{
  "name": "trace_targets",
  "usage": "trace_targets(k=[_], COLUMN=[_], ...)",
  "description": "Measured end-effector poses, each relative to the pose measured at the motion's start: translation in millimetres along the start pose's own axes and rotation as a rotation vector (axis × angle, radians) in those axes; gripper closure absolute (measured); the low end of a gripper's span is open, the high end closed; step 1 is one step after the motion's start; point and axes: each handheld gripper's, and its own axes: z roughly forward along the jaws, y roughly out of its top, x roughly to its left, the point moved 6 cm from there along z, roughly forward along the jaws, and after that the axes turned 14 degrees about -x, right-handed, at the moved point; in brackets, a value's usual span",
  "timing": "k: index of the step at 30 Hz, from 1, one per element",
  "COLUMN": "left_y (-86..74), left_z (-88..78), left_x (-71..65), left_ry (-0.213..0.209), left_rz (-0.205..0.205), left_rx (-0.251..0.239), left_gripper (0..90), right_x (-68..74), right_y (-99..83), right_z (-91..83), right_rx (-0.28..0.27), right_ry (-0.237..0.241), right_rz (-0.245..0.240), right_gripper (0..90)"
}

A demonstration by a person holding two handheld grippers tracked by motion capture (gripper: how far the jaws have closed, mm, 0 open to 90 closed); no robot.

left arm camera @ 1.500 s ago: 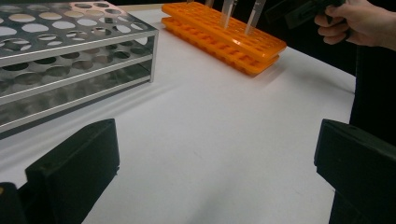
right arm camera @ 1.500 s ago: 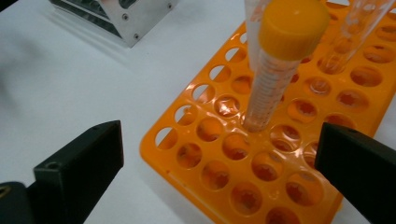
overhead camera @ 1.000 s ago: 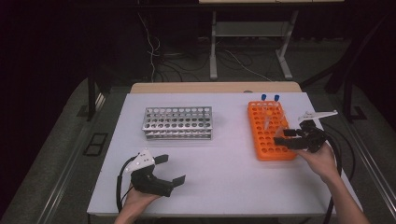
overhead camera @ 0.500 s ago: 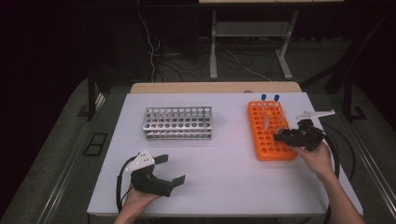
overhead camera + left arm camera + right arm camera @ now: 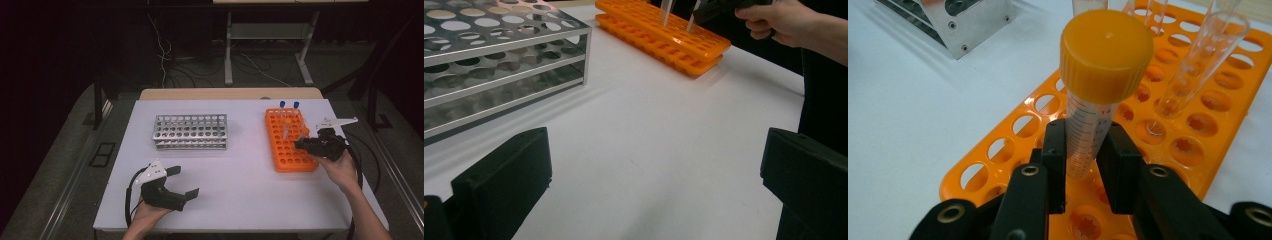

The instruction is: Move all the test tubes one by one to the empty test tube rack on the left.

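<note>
**While one hand waits, a capped tube gets pinched in the orange rack**

Because the tube [image 5: 1088, 135] with the orange cap stands in a hole of the orange rack [image 5: 1013, 135], gripping it low on its clear, marked barrel makes sense: the cap stays free above the jaws. The right gripper [image 5: 1083, 150] has just been closing, and its two black jaws now press the barrel from both sides, so the tube looks firmly held, probably ready to be lifted straight out. Other open glass tubes [image 5: 1198, 65] stand in holes close behind, a good reason to come in from the rack's near side.

Seen from above, that rack [image 5: 290, 150] lies toward the table's right edge, with the right gripper [image 5: 305, 145] reaching over its right side.

A metal rack [image 5: 190, 131] sits nearer the table's middle, well apart, perhaps where the tube is headed.

At the front edge of the table [image 5: 240, 200], the left gripper [image 5: 182, 182] rests with jaws spread wide around nothing, apparently kept out of the way.
</note>
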Motion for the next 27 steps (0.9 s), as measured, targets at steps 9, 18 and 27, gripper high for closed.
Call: trace_targets(k=[9, 18, 27], left_y=[6.2, 19.4, 34.9], left_z=[2.4, 2.9, 11.0], left_x=[-3.0, -3.2, -1.7], left_ry=[-0.026, -0.063, -0.074], left_rz=[0.001, 0.012, 0.034], left_rx=[0.037, 0.075, 0.102], left_gripper=[0.0, 0.0, 0.0], right_x=[9.2, 31.1, 56.7], right_y=[22.0, 38.4, 47.4], right_z=[-9.7, -14.2, -6.6], right_rx=[-0.009, 0.003, 0.02], right_ry=[0.021, 0.092, 0.168], right_rz=[-0.037, -0.071, -0.117], right_gripper=[73.9, 73.9, 73.9])
